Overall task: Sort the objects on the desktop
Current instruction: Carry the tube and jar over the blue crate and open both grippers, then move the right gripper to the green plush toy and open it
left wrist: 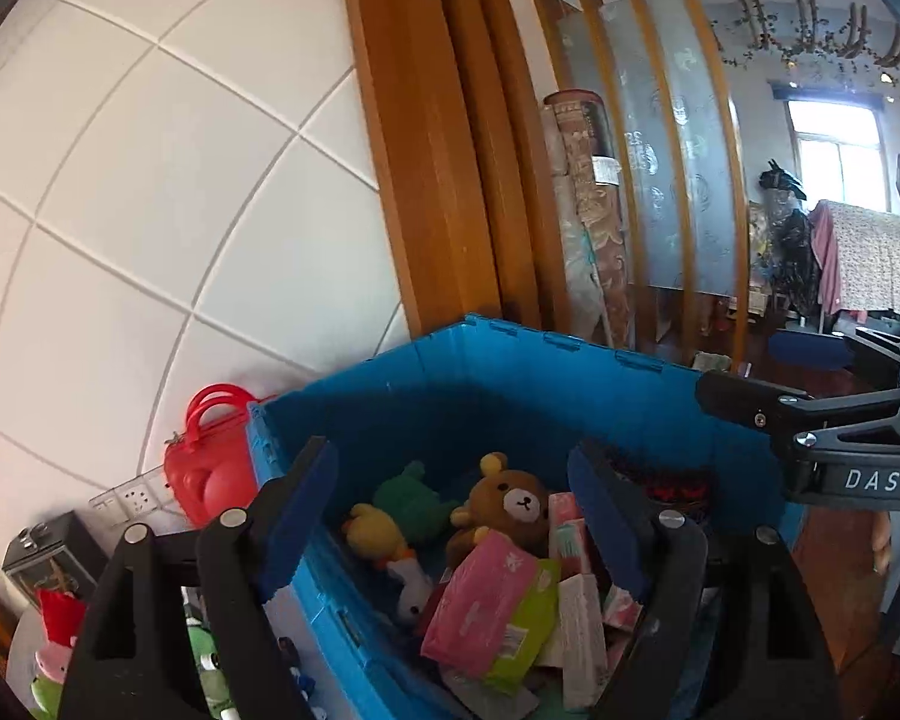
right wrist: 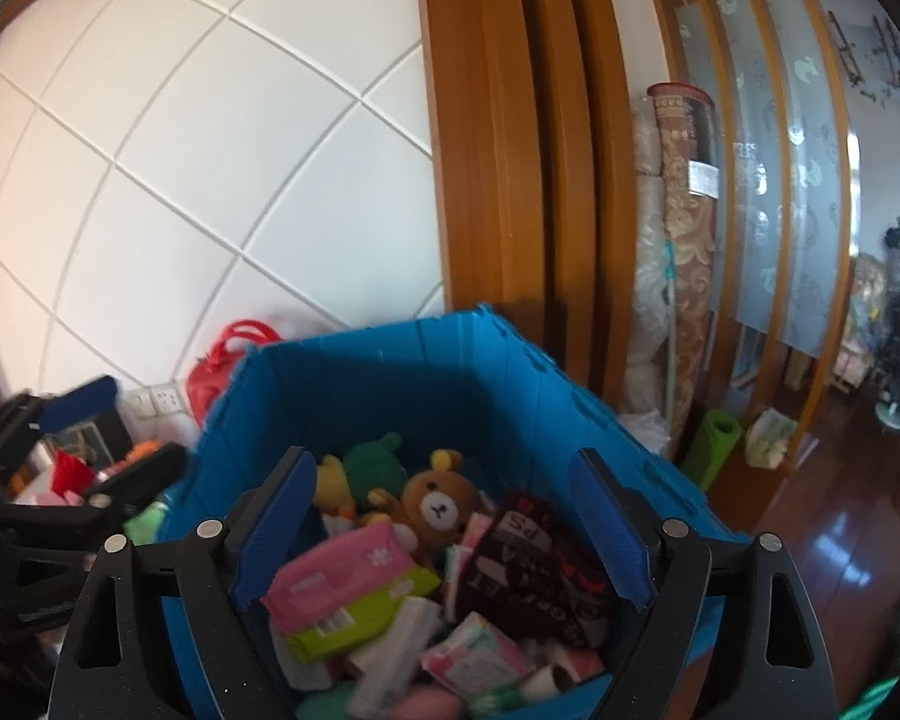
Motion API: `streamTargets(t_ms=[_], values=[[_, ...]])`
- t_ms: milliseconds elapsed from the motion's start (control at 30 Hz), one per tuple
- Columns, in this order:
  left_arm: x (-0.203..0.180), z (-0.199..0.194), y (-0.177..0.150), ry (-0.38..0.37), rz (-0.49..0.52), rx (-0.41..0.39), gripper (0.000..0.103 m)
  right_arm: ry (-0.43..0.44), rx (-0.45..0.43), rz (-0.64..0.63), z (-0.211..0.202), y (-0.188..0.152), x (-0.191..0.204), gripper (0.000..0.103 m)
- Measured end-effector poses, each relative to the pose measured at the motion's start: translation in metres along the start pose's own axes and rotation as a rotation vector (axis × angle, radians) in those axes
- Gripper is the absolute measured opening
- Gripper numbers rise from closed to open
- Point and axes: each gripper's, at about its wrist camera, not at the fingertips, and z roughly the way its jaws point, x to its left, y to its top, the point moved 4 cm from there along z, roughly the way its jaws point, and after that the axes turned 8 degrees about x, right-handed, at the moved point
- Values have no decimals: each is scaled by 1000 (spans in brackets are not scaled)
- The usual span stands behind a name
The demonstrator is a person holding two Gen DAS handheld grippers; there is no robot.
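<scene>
A blue plastic crate (left wrist: 510, 378) (right wrist: 426, 372) holds a brown bear plush (left wrist: 510, 501) (right wrist: 438, 498), a green plush (left wrist: 411, 501) (right wrist: 375, 465), a yellow duck plush (left wrist: 378, 534), a pink tissue pack (left wrist: 480, 597) (right wrist: 342, 570), a dark snack bag (right wrist: 534, 564) and other small packs. My left gripper (left wrist: 456, 522) hangs open above the crate's left wall, nothing between its blue pads. My right gripper (right wrist: 444, 525) stands open over the crate's contents, holding nothing. The right gripper (left wrist: 810, 420) also shows at the right edge of the left wrist view; the left gripper (right wrist: 84, 438) shows at the left edge of the right wrist view.
A red handbag-shaped case (left wrist: 216, 462) (right wrist: 222, 360) stands left of the crate against the white tiled wall, by a wall socket (left wrist: 132, 498). More plush toys (left wrist: 204, 660) lie on the table at lower left. Rolled carpets (right wrist: 678, 252) and a wooden partition (right wrist: 768, 180) stand right.
</scene>
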Motion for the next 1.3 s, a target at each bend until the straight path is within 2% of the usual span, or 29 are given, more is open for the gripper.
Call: streamTargets(t_ms=[167,367,600,733,933,1100,1233,1300], values=[[11,-22,-14,29,-45,-19,79,-26,-20,-5,-9,-12,5,94],[25,-41,-27,59,-62,-25,80,-17,-24,-17,-15,-17,18,95],[73,-68,-60,113,-99,-26,80,0,-36,-31,-27,-16,52,100],[117,-86,-91,170,-124,-14,80,51,-68,-52,-40,-15,92,102],[199,-110,-149,258,-157,28,80,153,-85,-123,-45,-19,185,103],[276,-121,-204,303,-190,84,80,217,-20,-165,-21,-37,262,103],[326,-127,-249,312,-232,113,80,284,65,-154,8,-58,311,103],[347,-124,-266,298,-257,139,80,314,108,-196,23,-76,346,103]])
